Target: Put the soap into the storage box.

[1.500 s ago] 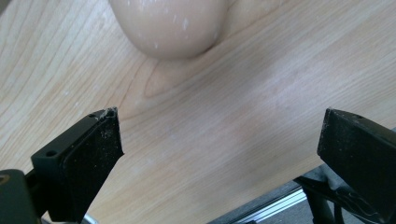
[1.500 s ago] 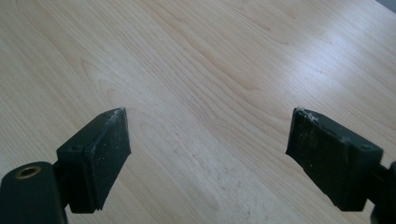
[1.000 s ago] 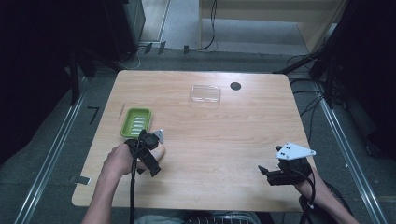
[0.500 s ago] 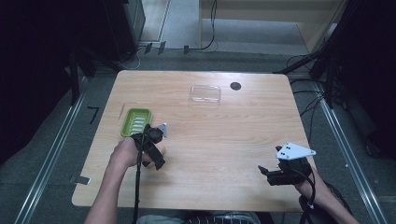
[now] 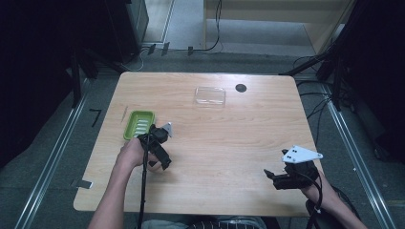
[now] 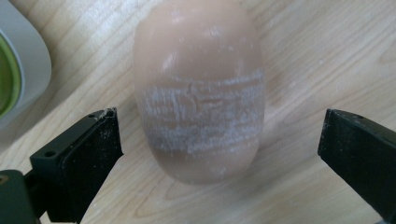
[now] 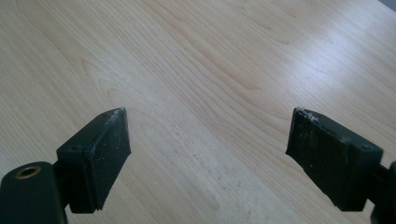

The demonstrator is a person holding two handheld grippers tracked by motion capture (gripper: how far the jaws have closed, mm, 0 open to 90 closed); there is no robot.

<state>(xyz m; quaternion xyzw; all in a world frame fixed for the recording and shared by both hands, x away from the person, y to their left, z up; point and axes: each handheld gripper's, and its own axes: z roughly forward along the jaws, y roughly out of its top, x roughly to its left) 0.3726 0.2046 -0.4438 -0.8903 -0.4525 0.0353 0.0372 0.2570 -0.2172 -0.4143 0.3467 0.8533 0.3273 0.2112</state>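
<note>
Lying between open left claw (image 6: 219,140) jaws, soap bar (image 6: 200,88); green dish (image 5: 139,124) beside

The left gripper (image 5: 155,143) sits farther up the table (image 5: 229,143) than a second ago, closer to the green soap dish (image 5: 139,125); the person's left hand (image 5: 131,153) follows it forward; its grey plate points more toward the far edge.

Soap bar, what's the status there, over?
Left gripper open, jaws either side of the soap bar, not touching. Soap flat on the table, beside the green soap dish. Right gripper open over bare wood. Nothing in the way.
</note>
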